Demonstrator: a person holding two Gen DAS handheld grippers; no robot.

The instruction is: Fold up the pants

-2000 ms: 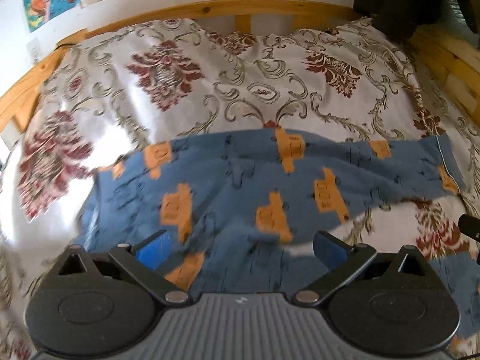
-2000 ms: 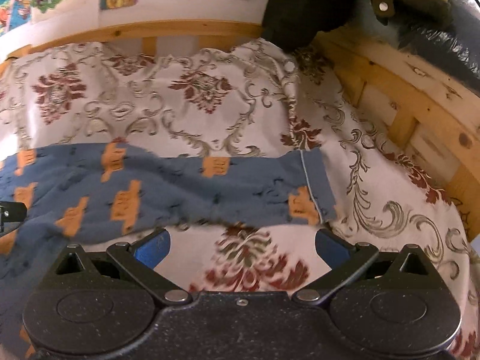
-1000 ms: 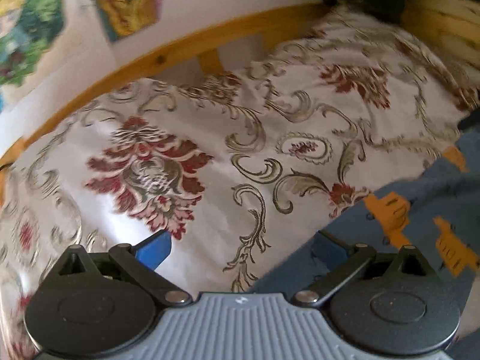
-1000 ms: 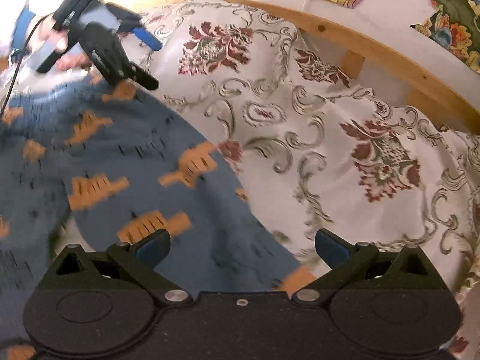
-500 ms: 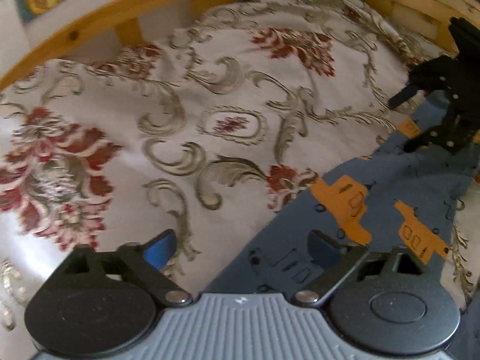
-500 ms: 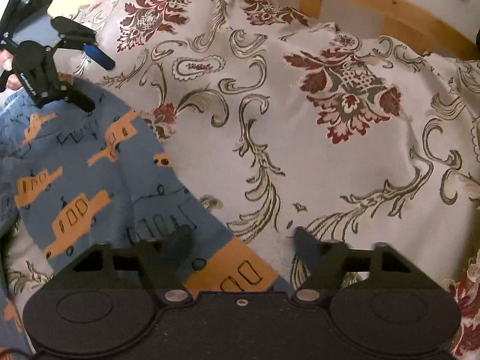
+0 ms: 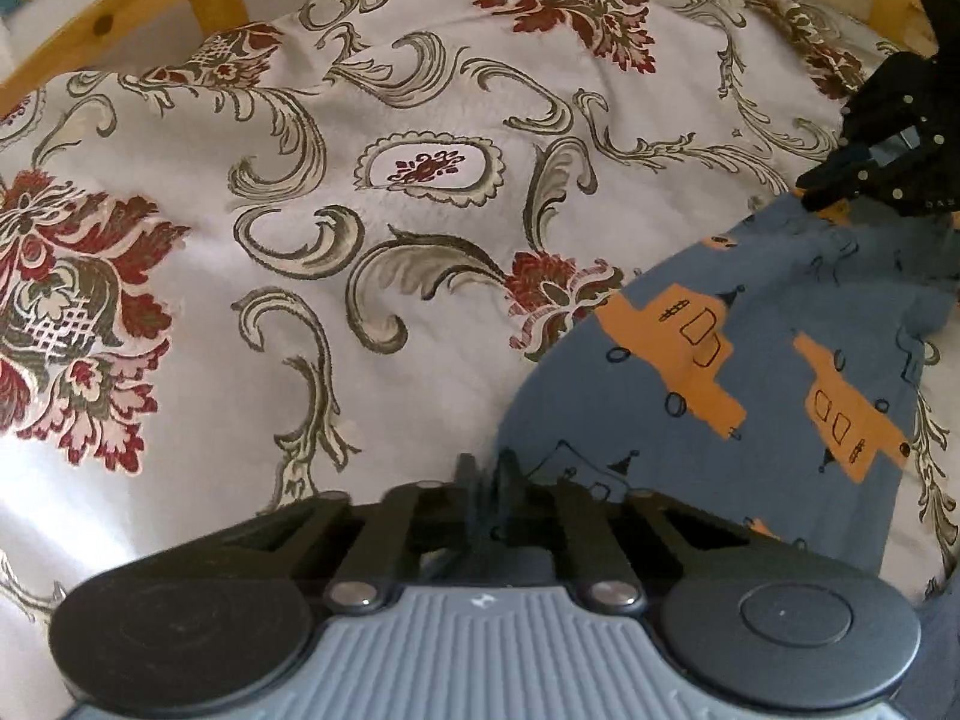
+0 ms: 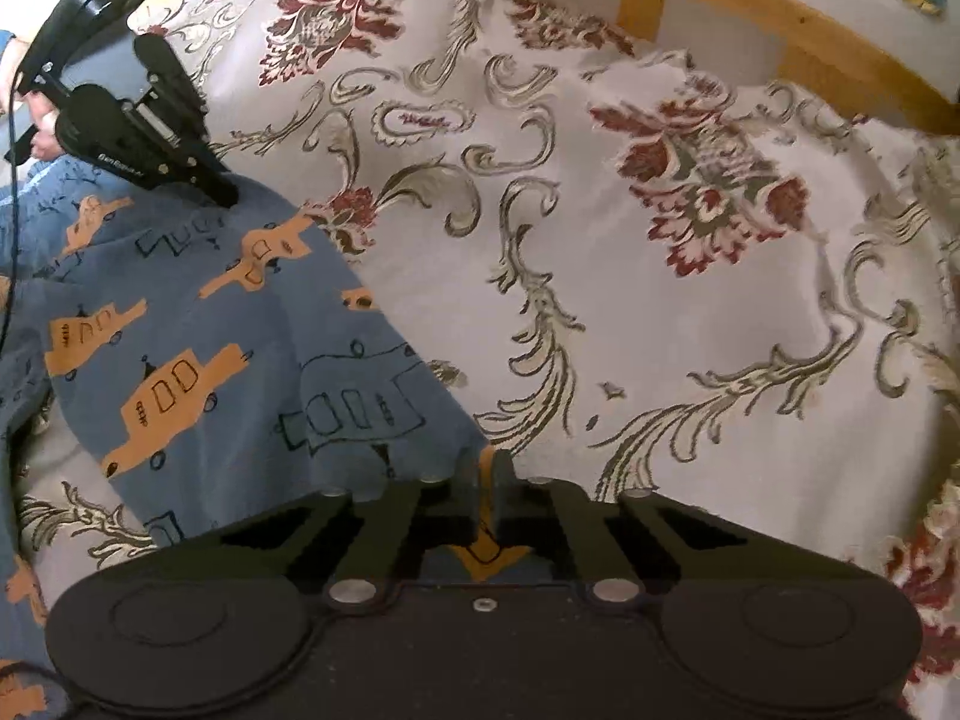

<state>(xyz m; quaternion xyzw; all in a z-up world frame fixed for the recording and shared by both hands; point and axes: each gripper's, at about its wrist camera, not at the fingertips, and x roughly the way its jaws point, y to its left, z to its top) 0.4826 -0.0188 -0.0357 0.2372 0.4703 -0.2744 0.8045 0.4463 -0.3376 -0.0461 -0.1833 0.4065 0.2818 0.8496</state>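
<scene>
Both pairs of fingers, spread wide half a second ago, are now drawn together on the edge of the pants (image 7: 750,372), and each gripper is brought lower to the bed.

The pants are seen as soft blue fabric printed with orange trucks and black outline drawings of vehicles. They are laid on the bedspread (image 7: 372,192), a pale cloth patterned with grey scrolls and dark red flowers, and are stretched in a band between the two grippers. Some creases and a turned-under fold are visible along the near side in the right wrist view (image 8: 180,330).

In the left wrist view, the left gripper (image 7: 489,492) is closed on one end of the band, with blue cloth pinched between the fingers and running away to the right. At the far end of that stretch, the right gripper (image 7: 840,180) is seen with its tips pressed onto the fabric's edge.

In the right wrist view, the right gripper (image 8: 486,480) is clamped on a corner where an orange patch shows just behind the fingers. The cloth is spread away to the upper left, where the left gripper (image 8: 225,195) is held by a hand (image 8: 42,120) and its tips are set on the far edge. A wooden bed frame (image 8: 750,6) is visible beyond the bedspread.
</scene>
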